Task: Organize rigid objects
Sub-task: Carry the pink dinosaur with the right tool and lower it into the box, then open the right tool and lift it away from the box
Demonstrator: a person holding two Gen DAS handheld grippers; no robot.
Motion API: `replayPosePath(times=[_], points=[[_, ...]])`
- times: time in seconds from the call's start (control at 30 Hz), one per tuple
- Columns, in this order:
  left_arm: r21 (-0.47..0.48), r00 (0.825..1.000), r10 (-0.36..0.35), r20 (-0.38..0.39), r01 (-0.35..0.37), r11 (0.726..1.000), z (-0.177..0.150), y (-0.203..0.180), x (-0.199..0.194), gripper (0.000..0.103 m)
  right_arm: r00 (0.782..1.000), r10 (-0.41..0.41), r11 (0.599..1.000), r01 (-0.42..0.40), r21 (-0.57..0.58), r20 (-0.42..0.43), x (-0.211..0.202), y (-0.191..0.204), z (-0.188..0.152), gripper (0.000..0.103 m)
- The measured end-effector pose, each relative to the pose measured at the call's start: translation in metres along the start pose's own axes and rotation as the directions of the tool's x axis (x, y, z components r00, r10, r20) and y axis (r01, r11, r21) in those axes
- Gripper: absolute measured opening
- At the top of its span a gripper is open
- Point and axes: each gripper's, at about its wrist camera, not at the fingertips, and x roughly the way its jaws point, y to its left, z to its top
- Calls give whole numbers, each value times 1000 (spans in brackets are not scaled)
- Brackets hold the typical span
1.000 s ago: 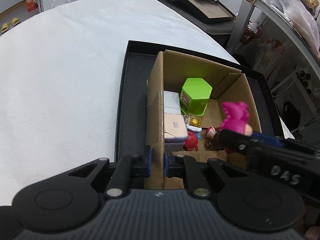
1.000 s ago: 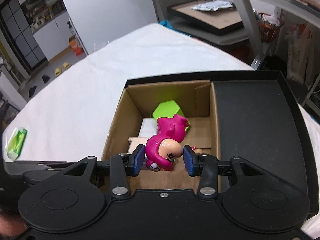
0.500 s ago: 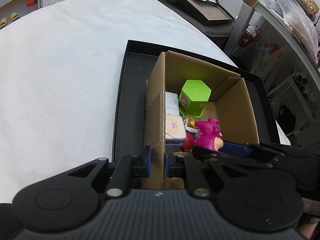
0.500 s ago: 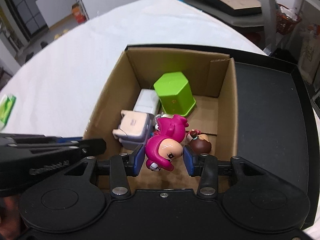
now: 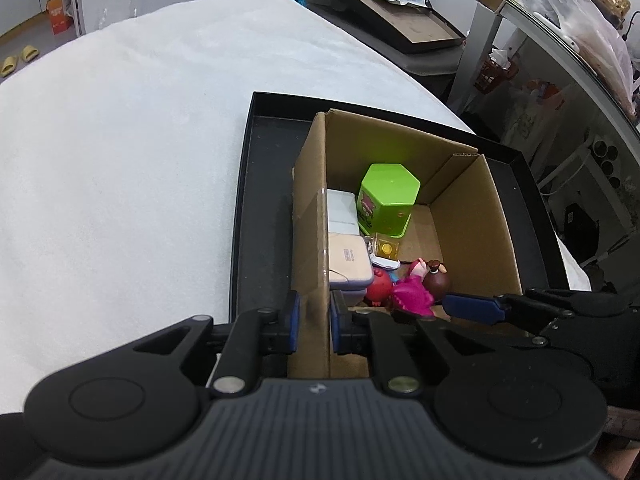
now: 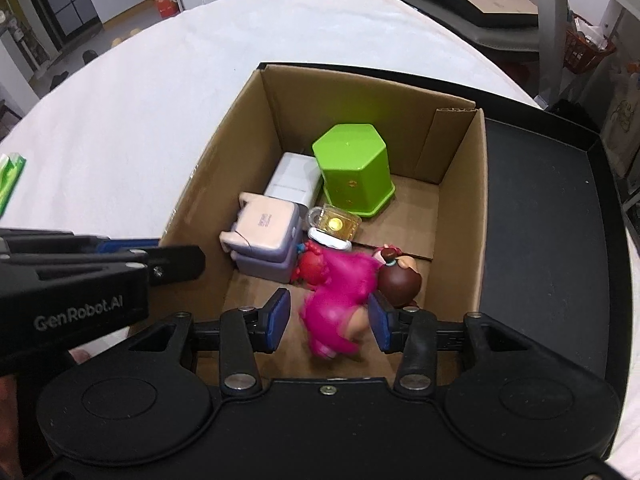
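Observation:
A cardboard box (image 5: 472,216) (image 6: 460,208) stands in a black tray (image 5: 264,200) (image 6: 540,220). My left gripper (image 5: 312,312) (image 6: 160,256) is shut on the box's near left wall. My right gripper (image 6: 328,316) (image 5: 436,308) hangs low inside the box and its jaws are opening. A pink figure (image 6: 340,292) (image 5: 412,298) lies blurred between them, with a gap beside the left pad. It rests against a red toy (image 6: 314,266) and a brown-headed doll (image 6: 400,282).
Inside the box also sit a green hexagonal container (image 6: 354,168), a white box (image 6: 294,180), a lilac case (image 6: 266,236) and a clear yellow block (image 6: 336,224). White cloth (image 5: 120,160) covers the table; a green packet (image 6: 10,176) lies far left. Shelving stands to the right.
My right gripper sank into the box with the pink figure and its jaws widened, so the figure slipped down onto the toys. My left gripper kept its hold on the wall.

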Motion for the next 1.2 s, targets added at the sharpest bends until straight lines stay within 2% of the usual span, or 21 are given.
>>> replayPosePath(times=[0.2,0.37,0.77,0.87,0.93,1.03,1.07,1.1,1.2], points=[[1,1000,9,6,-9,1000,1,-1,-3,16,999,31,999,-32,20,22,-5,-5,-2,43],[-23,1000,1,-14,-2,1000,7,-2,-10,16,996,57,997,-61,57,74,-22,-14,-3,43],[6,998,61,13,-62,998,8,-14,-38,16,980,95,983,-120,139,175,-61,-39,-7,44],[19,996,84,18,-84,996,9,-19,-47,18,977,96,981,-125,148,189,-68,-43,-10,45],[33,996,86,24,-86,996,9,-24,-54,20,975,98,979,-130,157,198,-73,-46,-11,49],[39,996,81,43,-83,996,9,-29,-67,29,971,93,976,-133,173,221,-84,-51,-15,56],[41,996,78,47,-80,996,9,-31,-71,36,969,91,975,-134,178,231,-88,-52,-16,57],[45,996,75,50,-77,996,8,-33,-75,43,967,90,974,-136,183,240,-92,-54,-17,60],[55,996,70,54,-73,996,4,-39,-86,49,960,75,971,-132,199,270,-105,-57,-22,75]])
